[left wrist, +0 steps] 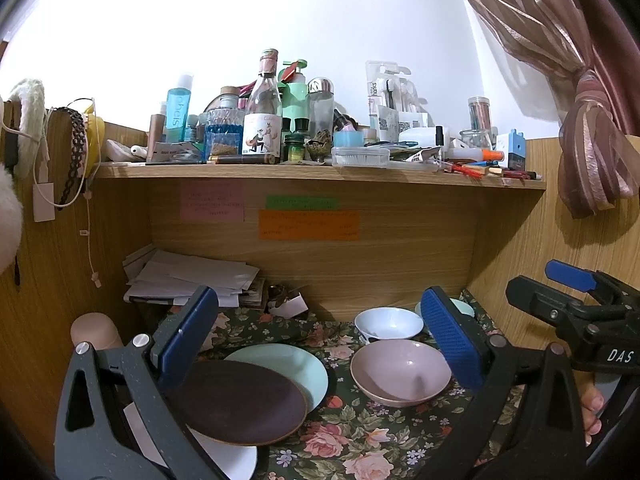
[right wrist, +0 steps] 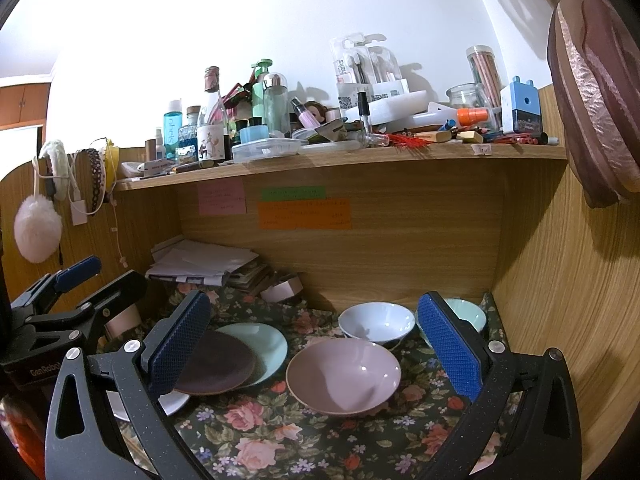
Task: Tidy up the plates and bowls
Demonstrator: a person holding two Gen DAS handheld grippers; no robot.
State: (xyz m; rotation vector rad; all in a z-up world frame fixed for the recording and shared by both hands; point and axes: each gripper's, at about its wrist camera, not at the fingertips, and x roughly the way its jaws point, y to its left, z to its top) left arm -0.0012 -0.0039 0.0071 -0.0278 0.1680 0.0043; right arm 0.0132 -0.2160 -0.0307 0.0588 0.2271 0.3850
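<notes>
On the floral cloth [left wrist: 352,436] a dark brown plate [left wrist: 240,400] lies across a mint plate [left wrist: 292,364] and a white plate [left wrist: 232,456]. A pink bowl [left wrist: 400,372], a white bowl [left wrist: 388,322] and a mint bowl [left wrist: 464,307] stand to the right. My left gripper [left wrist: 320,332] is open above the plates, empty. My right gripper [right wrist: 316,340] is open above the pink bowl [right wrist: 344,376], empty. The right wrist view also shows the brown plate [right wrist: 216,364], mint plate [right wrist: 264,344], white bowl [right wrist: 376,322] and mint bowl [right wrist: 468,314].
A wooden shelf [left wrist: 320,172] crowded with bottles and stationery overhangs the desk. A paper stack [left wrist: 188,276] sits at the back left, a pink cylinder [left wrist: 94,330] at the left. Wooden walls close in on both sides; a curtain [left wrist: 592,120] hangs at the right.
</notes>
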